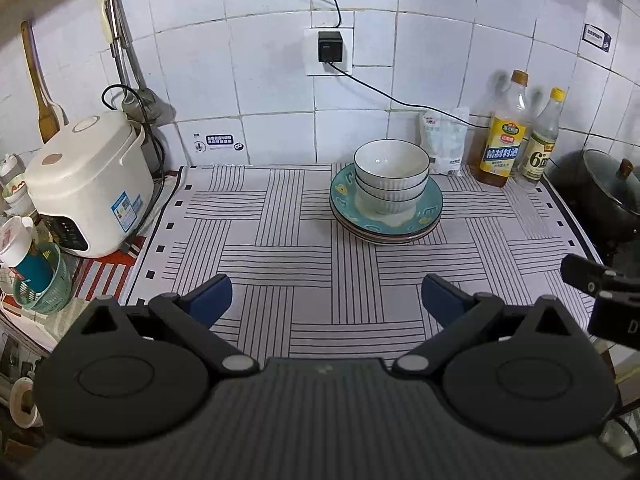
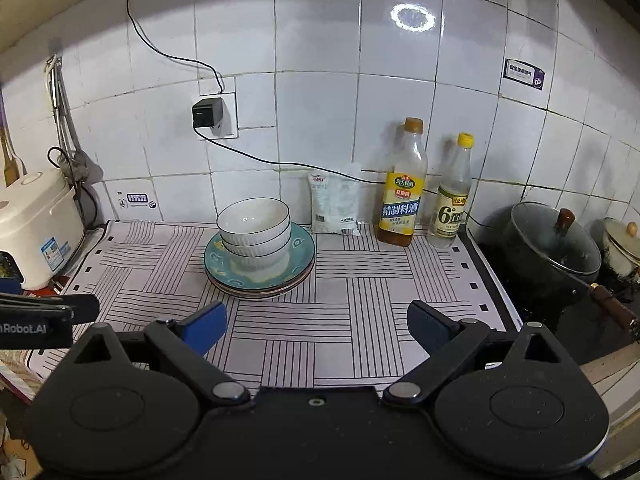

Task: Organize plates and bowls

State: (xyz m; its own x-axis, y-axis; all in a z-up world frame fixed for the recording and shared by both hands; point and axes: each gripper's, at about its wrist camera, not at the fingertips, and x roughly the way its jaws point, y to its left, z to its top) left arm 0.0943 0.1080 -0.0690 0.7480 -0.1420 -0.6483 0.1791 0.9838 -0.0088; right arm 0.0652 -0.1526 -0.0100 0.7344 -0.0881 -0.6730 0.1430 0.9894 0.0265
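Note:
Three white ribbed bowls are nested on a stack of plates, the top one teal, on the striped mat toward the back. My left gripper hovers open over the mat's front, well short of the stack, nothing between its blue pads. My right gripper is open too, empty, in front and to the right of the stack. Each gripper shows at the edge of the other's view.
A white rice cooker stands at the left. Two bottles and a white bag line the tiled wall behind. A dark lidded pot sits at the right. A green basket with cups is at the near left.

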